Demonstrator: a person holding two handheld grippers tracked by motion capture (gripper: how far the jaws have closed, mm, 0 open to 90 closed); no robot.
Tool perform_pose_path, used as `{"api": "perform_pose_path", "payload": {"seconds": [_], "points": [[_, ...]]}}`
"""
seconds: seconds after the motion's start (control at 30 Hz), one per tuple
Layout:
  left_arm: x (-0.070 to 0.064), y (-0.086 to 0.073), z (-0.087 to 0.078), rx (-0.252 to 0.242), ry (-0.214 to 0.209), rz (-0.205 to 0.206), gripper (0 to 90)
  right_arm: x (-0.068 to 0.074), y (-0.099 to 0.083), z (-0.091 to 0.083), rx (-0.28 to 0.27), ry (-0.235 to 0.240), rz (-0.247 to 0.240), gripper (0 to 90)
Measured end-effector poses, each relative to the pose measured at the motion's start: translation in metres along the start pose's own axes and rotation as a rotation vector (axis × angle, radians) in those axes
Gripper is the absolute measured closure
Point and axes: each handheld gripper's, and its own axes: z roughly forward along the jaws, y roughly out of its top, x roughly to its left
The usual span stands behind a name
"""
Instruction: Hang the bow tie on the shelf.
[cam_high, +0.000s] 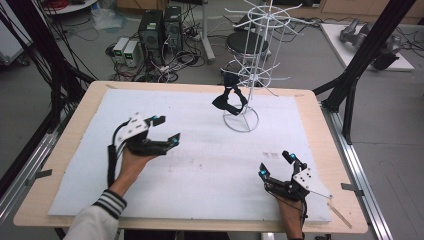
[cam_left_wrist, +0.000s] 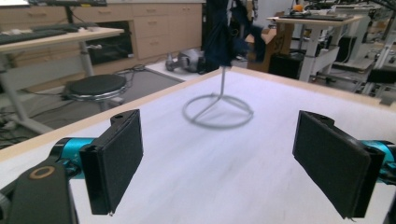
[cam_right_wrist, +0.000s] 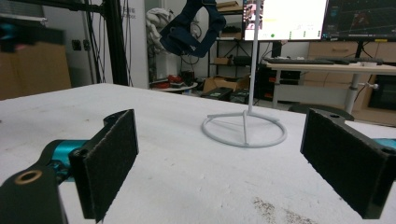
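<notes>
A white wire rack (cam_high: 248, 70) is seen standing on the white sheet (cam_high: 200, 170) that covers the wooden table (cam_high: 80, 112), near the sheet's far edge and a little right of its middle. The rack's round base ring (cam_high: 241, 120) rests flat on the sheet, and a thin upright pole rises from it to rings of wire prongs. A dark blue strap (cam_high: 230, 98) is hung from one of the lower prongs, on the rack's left side, above the base ring and clear of the sheet.

The left gripper (cam_high: 166, 131) is held above the sheet toward its left edge, well apart from the rack, with its jaws spread wide and nothing between them. In the left gripper view the two black pads (cam_left_wrist: 119, 161) are seen far apart, with the base ring (cam_left_wrist: 218, 111) and the hanging strap (cam_left_wrist: 219, 39) lying ahead between them.

The right gripper (cam_high: 275, 164) is held low near the sheet's near right corner, also well apart from the rack. Its jaws are likewise spread wide and empty. In the right gripper view the base ring (cam_right_wrist: 244, 129) and pole are framed between the pads (cam_right_wrist: 109, 161), and the strap (cam_right_wrist: 189, 28) is seen hanging up at the left of the pole.
</notes>
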Motion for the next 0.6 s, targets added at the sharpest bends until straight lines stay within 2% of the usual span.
{"api": "perform_pose_path", "payload": {"seconds": [0.07,0.13,0.27,0.33,0.43,0.5,0.6], "points": [[0.007,-0.013,-0.027,-0.018,0.026,0.0,16.6,0.0,0.0,0.0,-0.001,-0.001,-0.005,10.2],[0.012,-0.024,-0.047,-0.031,0.06,-0.003,16.7,0.0,0.0,0.0,-0.001,0.001,-0.005,10.2],[0.022,-0.049,-0.083,-0.075,0.131,-0.036,16.6,0.0,0.0,0.0,-0.001,0.002,-0.009,10.2],[0.023,-0.059,-0.092,-0.097,0.15,-0.049,15.5,0.0,0.0,0.0,0.0,0.002,-0.007,10.2],[0.024,-0.069,-0.099,-0.125,0.174,-0.041,15.1,0.0,0.0,0.0,-0.003,0.002,-0.013,10.2],[0.025,-0.07,-0.1,-0.144,0.181,-0.044,14.5,0.001,0.0,0.0,0.001,-0.001,-0.008,10.1],[0.025,-0.07,-0.099,-0.132,0.191,-0.046,14.4,0.001,0.0,0.0,-0.001,-0.005,-0.01,10.2]]}}
